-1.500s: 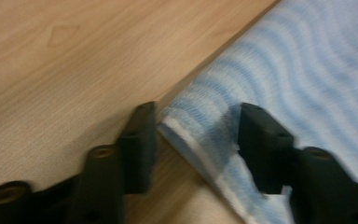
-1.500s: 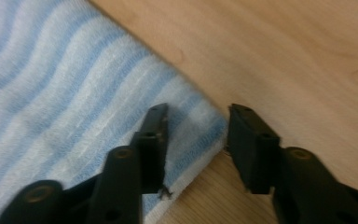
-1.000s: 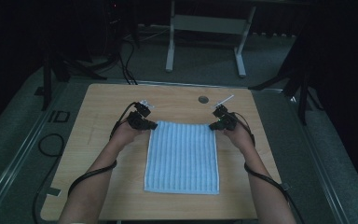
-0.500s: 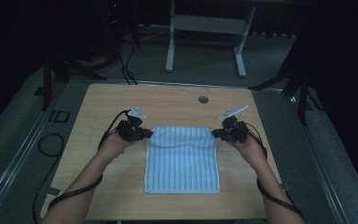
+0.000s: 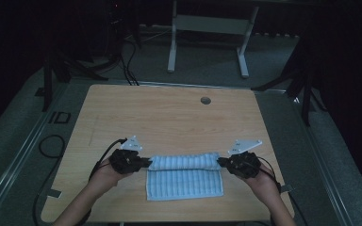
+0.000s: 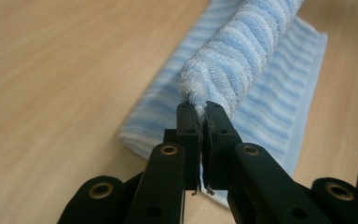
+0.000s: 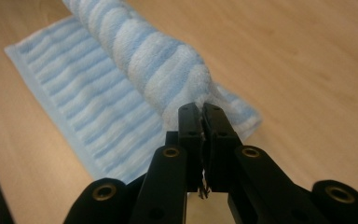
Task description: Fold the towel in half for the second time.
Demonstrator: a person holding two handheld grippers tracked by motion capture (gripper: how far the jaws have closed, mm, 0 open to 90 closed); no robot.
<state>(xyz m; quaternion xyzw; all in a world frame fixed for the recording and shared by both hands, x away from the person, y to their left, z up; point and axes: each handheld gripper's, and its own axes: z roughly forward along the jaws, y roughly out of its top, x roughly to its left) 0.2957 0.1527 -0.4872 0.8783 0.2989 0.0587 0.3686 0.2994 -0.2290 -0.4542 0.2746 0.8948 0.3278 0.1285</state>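
Note:
A blue-and-white striped towel (image 5: 184,181) lies on the wooden table (image 5: 169,117) near its front edge. Its far edge is lifted and folded back toward the person, forming a raised roll (image 5: 184,161) above the flat part. My left gripper (image 5: 147,162) is shut on the towel's left far corner (image 6: 200,105). My right gripper (image 5: 220,162) is shut on the right far corner (image 7: 193,105). Both hold the fold slightly above the flat layer (image 6: 279,107) (image 7: 74,98).
A small round hole (image 5: 205,100) sits in the table's far side. Cables (image 5: 47,146) lie on the floor to the left, and a white stand (image 5: 207,28) is behind the table. Bare wood extends beyond the towel.
Both grippers have pulled the towel's far edge toward the person, folding it over the near part. The hands moved from mid-table to nearer the front edge.

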